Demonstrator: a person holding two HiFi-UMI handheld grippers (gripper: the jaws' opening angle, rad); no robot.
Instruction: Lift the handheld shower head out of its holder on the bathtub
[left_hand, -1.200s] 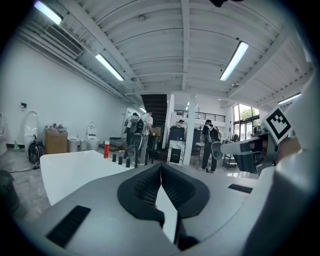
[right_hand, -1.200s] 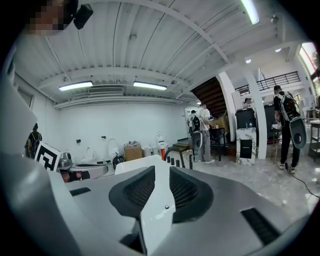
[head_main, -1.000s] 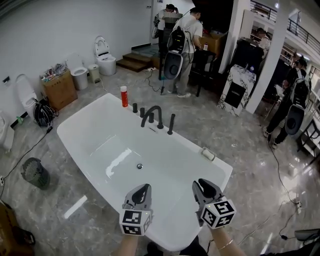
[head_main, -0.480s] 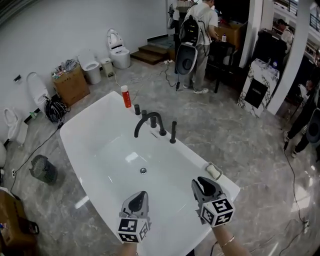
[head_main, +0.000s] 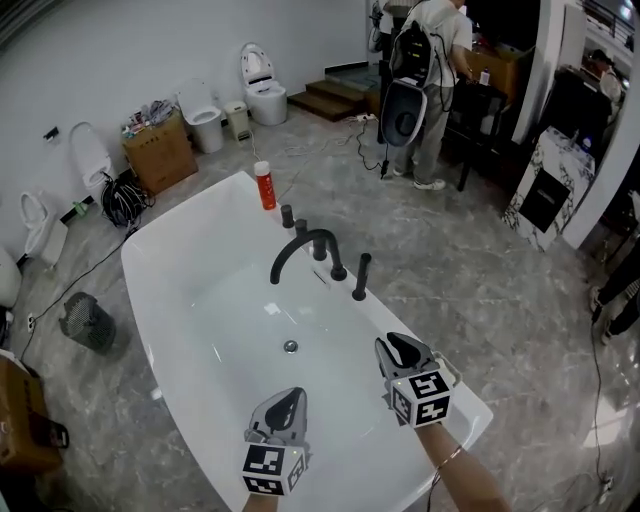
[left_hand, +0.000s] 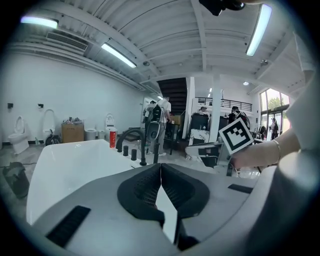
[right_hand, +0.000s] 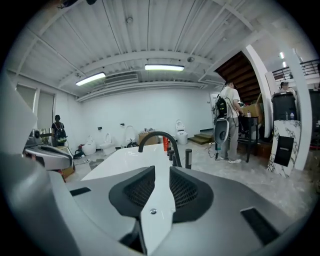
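The black handheld shower head (head_main: 361, 277) stands upright in its holder on the far rim of the white bathtub (head_main: 170, 235), just right of the arched black faucet (head_main: 312, 250). It also shows in the left gripper view (left_hand: 155, 151) and the right gripper view (right_hand: 188, 158). My right gripper (head_main: 393, 346) hovers over the tub's near right part, a short way from the shower head, open with nothing between its jaws. My left gripper (head_main: 292, 398) hangs over the tub's near end, shut with nothing in it. Both point toward the faucet (right_hand: 157, 137).
A red bottle (head_main: 265, 186) and two black knobs (head_main: 288, 215) stand on the rim left of the faucet. People with backpacks (head_main: 425, 60) stand beyond the tub. Toilets (head_main: 262, 85), a cardboard box (head_main: 160, 152), coiled cables (head_main: 120, 200) and a mesh bin (head_main: 82, 322) line the left side.
Both grippers have moved forward over the tub toward the faucet end, the right one farther. The faucet and shower head now sit closer in view. The jaws look unchanged.
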